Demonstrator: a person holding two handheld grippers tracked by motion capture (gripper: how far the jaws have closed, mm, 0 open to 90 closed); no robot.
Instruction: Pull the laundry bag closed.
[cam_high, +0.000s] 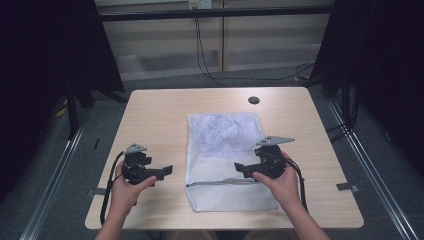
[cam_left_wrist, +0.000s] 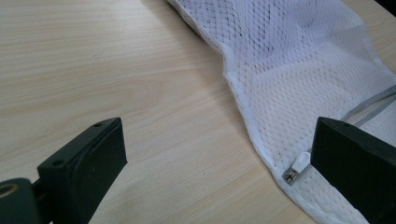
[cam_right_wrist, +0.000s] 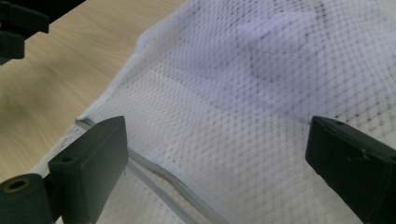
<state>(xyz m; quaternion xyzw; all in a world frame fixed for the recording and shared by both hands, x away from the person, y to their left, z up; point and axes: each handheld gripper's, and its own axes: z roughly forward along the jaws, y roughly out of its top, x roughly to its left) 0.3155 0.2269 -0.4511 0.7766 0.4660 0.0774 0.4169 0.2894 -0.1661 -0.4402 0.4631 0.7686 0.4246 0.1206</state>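
Left gripper (cam_high: 167, 171): jaws spread wide and holding nothing; it sits in the person's left hand (cam_high: 126, 189) over bare wood, just beside the left edge of the mesh bag.

Left gripper, close up (cam_left_wrist: 219, 154): one jaw stands over bare worktop, the other over the bag's hem, right beside the zip pull (cam_left_wrist: 297, 167) (whether it touches the fabric cannot be told).

Right gripper (cam_high: 239, 167): jaws also wide apart and empty; held in the right hand (cam_high: 282, 184), it points left across the near half of the bag.

Right gripper, close up (cam_right_wrist: 217, 154): both jaws stand over the white netting, with the zip (cam_right_wrist: 159, 175) running past the left jaw; contact with the mesh cannot be made out.

Mesh bag (cam_high: 223, 150): white, lying flat in the middle of the worktop (cam_high: 155, 115), long side running away from the person; a pale bundle shows through the netting in the far half.

Zip line: grey, crossing the bag near its near end, between the two grippers.

Hole cover (cam_high: 254, 100): small dark disc near the far edge, well apart from the bag.
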